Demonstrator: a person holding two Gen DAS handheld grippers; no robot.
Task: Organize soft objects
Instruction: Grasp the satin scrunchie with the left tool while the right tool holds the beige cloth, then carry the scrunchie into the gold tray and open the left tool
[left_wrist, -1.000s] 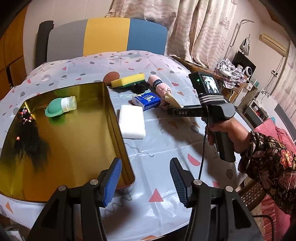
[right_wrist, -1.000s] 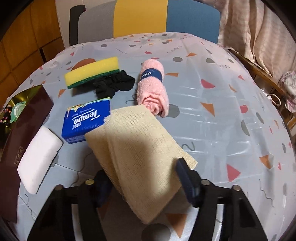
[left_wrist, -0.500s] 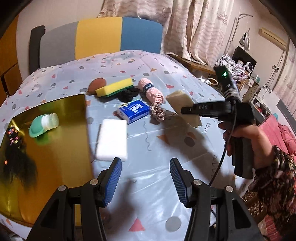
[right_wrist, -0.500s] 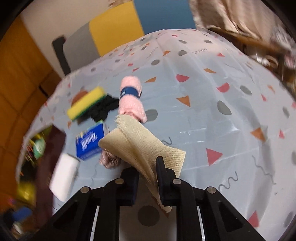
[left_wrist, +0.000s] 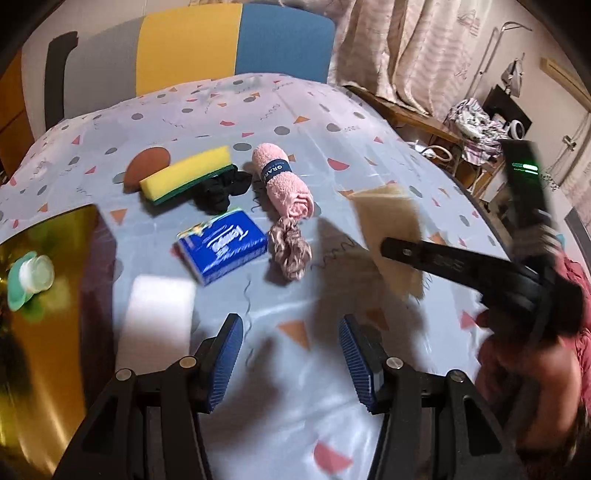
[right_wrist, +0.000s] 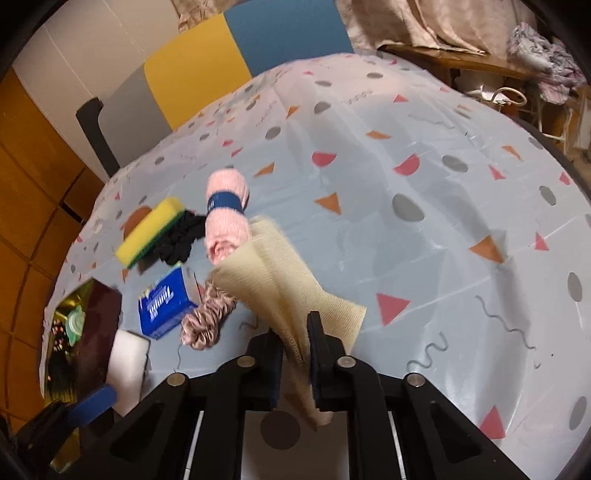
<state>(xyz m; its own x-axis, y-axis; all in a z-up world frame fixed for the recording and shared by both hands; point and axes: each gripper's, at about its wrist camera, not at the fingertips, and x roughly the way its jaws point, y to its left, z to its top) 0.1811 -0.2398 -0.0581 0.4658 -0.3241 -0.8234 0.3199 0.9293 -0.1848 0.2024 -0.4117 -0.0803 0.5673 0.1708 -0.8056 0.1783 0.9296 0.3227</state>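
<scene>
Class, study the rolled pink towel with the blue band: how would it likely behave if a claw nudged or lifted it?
The rolled pink towel is cylindrical, so a sideways nudge would probably roll it. Its blue band looks snug, so it should stay rolled when lifted. The fluffy surface suggests that it is light and squashes under grip.

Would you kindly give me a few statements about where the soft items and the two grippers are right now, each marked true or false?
1. The right gripper is shut on the beige cloth. True.
2. The left gripper holds the white sponge. False: its jaws are open and empty, and the sponge lies on the table.
3. The pink rolled towel has a dark band around it. True.
4. The blue tissue pack sits inside the gold tray. False: it lies on the table, outside the tray.
5. The black scrunchie lies beside the yellow sponge. True.
</scene>
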